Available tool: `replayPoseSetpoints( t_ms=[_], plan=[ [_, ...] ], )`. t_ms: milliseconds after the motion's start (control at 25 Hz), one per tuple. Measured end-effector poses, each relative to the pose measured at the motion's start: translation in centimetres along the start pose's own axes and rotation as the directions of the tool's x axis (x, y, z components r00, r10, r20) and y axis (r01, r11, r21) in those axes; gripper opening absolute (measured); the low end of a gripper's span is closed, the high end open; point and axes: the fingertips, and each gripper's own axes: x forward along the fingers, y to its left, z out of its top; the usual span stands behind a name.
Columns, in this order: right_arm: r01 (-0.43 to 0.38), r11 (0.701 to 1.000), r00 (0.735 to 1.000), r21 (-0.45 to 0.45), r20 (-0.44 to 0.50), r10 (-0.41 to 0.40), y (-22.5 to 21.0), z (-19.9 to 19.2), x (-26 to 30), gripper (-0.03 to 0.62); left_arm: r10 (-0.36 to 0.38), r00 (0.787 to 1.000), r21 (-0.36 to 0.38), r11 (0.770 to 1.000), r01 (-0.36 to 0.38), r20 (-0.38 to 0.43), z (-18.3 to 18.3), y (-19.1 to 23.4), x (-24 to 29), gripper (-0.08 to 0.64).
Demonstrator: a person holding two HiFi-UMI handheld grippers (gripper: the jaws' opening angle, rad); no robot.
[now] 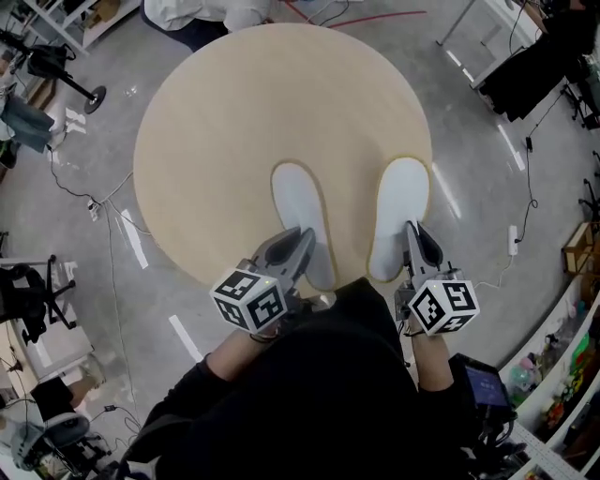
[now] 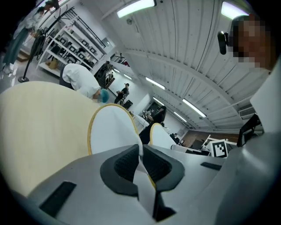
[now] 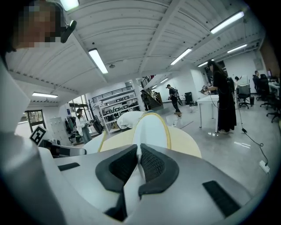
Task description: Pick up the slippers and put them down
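The fingers point(image 2: 125, 163) of the left gripper point(image 2: 140, 151) are pinched on the thin heel edge of the left slipper point(image 1: 298, 211), a flat white fabric one with a narrow yellow rim. The fingers point(image 3: 153, 165) of the right gripper point(image 3: 138, 151) are clamped the same way on the heel of the matching right slipper point(image 1: 401, 202). Both slippers lie lengthwise over the round, pale wooden worktop point(image 1: 234, 112) with their toes toward 12 o'clock. The left slipper is near the worktop's 6 o'clock edge and the right slipper toward 4 o'clock, well apart from each other, with their heels reaching out past the rim. I cannot tell whether they rest on the wood. A person in white point(image 1: 197, 14) bends at the worktop's 12 o'clock side.
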Motion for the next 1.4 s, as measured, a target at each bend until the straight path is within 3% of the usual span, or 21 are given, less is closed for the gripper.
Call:
replayPoseSetpoints(
  t_ms=[200, 360, 640, 880, 1120, 1400],
  plan=[
    [0.009, 0.998, 1.000, 0.063, -0.012, -0.008, -6.1, 0.4, 4.7, 0.028, 0.073, 0.996, 0.017, 0.997, -0.072, -0.056, 0.1, 2.3, 5.8, 0.030],
    [-0.021, 0.996, 0.999, 0.081, -0.048, 0.025, -9.5, 1.3, 6.5, 0.029, 0.093, 0.991, -0.004, 0.996, -0.094, -0.098, -0.5, 1.3, 9.8, 0.030],
    [-0.069, 0.991, 0.983, 0.111, -0.162, 0.086, -19.0, -1.9, 13.3, 0.028, 0.173, 0.970, 0.012, 0.985, -0.174, -0.170, -2.9, 3.7, 22.7, 0.031],
    [-0.088, 0.987, 0.964, 0.136, -0.238, 0.119, -26.9, -3.8, 19.1, 0.029, 0.241, 0.941, -0.022, 0.967, -0.253, -0.236, -4.8, 6.4, 32.5, 0.031],
    [-0.119, 0.989, 0.941, 0.093, -0.306, 0.142, -30.9, -5.1, 24.4, 0.029, 0.308, 0.910, -0.037, 0.943, -0.330, -0.278, -5.7, 9.1, 38.3, 0.029],
    [-0.155, 0.987, 0.922, 0.049, -0.351, 0.163, -33.7, -5.9, 30.0, 0.029, 0.336, 0.885, -0.003, 0.935, -0.356, -0.322, -7.0, 11.0, 45.6, 0.030]
  ],
)
